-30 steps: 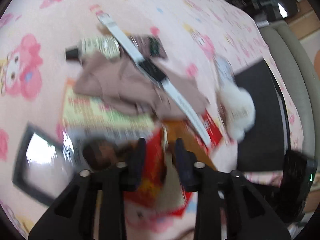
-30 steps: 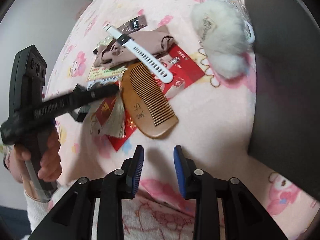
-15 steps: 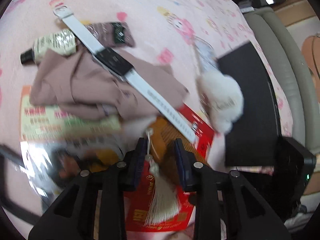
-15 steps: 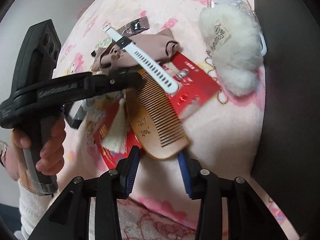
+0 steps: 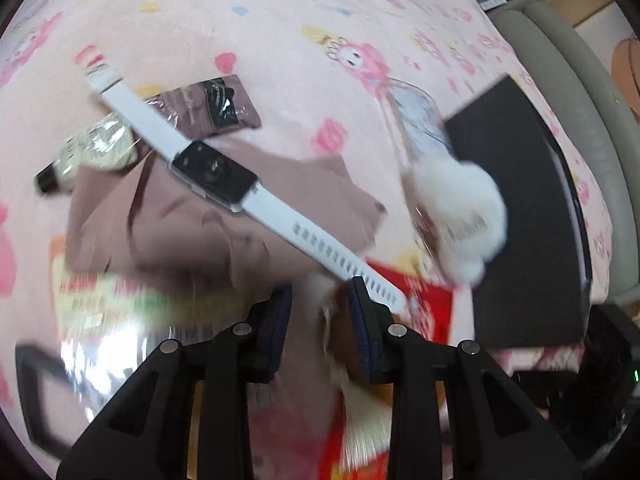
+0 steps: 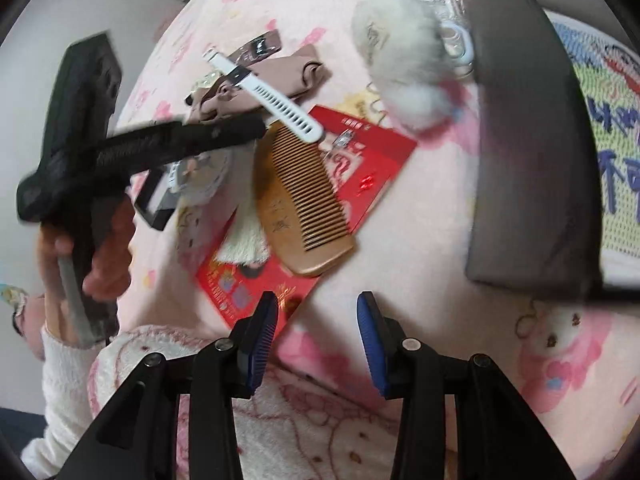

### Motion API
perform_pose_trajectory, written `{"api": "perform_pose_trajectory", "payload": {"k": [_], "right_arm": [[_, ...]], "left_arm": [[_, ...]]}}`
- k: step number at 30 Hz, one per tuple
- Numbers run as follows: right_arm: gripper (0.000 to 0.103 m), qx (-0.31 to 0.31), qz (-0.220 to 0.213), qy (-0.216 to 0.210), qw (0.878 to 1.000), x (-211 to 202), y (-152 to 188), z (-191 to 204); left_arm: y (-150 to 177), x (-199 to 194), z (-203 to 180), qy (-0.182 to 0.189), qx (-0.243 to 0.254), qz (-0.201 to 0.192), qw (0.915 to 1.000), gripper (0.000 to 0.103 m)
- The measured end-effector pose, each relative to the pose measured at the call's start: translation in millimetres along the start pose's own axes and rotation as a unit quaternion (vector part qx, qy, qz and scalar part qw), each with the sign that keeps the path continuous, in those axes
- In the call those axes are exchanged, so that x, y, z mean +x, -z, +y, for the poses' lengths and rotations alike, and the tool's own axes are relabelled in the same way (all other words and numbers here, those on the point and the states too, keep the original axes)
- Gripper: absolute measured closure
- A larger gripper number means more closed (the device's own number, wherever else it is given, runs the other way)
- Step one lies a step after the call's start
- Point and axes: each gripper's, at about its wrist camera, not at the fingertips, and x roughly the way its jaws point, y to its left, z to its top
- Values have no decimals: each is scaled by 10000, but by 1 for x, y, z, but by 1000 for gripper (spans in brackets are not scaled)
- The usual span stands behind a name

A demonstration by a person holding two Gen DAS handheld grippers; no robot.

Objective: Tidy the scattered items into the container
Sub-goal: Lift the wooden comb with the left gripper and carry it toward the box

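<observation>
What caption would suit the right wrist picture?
Open right gripper hovers near a wooden comb among clutter on a pink blanket.

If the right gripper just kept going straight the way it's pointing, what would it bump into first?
Probably the red envelope near its lower corner, or the pink blanket beside it. The wooden comb lies just beyond; depth is hard to judge. The right gripper holds nothing.

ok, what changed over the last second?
Left gripper slid across the pile to the comb's tassel end, by the watch strap tip; its fingers have just been closing around that end, no grip visible yet. Right gripper fingers have just been opening, nothing between them. Comb, watch, red envelope, pompom, black container unmoved.
</observation>
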Motion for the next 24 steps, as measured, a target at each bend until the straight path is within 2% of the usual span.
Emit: {"api": "perform_pose_trajectory", "payload": {"k": [1, 3, 5, 10, 12, 14, 15, 17, 20, 22, 24], "right_arm": [[66, 1, -51, -46, 10000, -2, -1, -1], [66, 43, -108, -130, 9998, -2, -2, -2], [66, 49, -155, 16, 9999, -2, -2, -4], [66, 156, -276, 88, 9995, -7, 3, -14], [66, 246, -225, 24, 9994, -10, 7, -19], [66, 269, -196, 19, 9994, -13, 14, -25], [66, 270, -189, 74, 9994, -14, 18, -27], [66, 271, -212, 157, 9993, -15, 24, -32], [66, 262, -179, 91, 9995, -14, 24, -30], [66, 130, -67, -178, 9997, -12, 24, -24], [66, 22, -12, -191, 9998, -9, 28, -20]], "left_arm": [[-2, 4, 0, 26, -31, 38, 10000, 76], [0, 5, -9, 146, 89, 81, 9998, 87], [8, 0, -19, 261, 277, 93, 9992, 90], [35, -7, -39, 466, 683, 403, 9958, 92], [42, -11, -52, 705, 937, 562, 9915, 92], [41, -15, -62, 500, 1118, 486, 9913, 91], [34, -16, -65, 327, 1116, 418, 9923, 90], [21, -13, -62, 227, 1004, 344, 9941, 87], [0, 10, -64, -99, 966, 489, 9941, 87], [0, 19, -66, -189, 1066, 638, 9921, 87], [6, 21, -74, -125, 1183, 680, 9906, 87]]}}
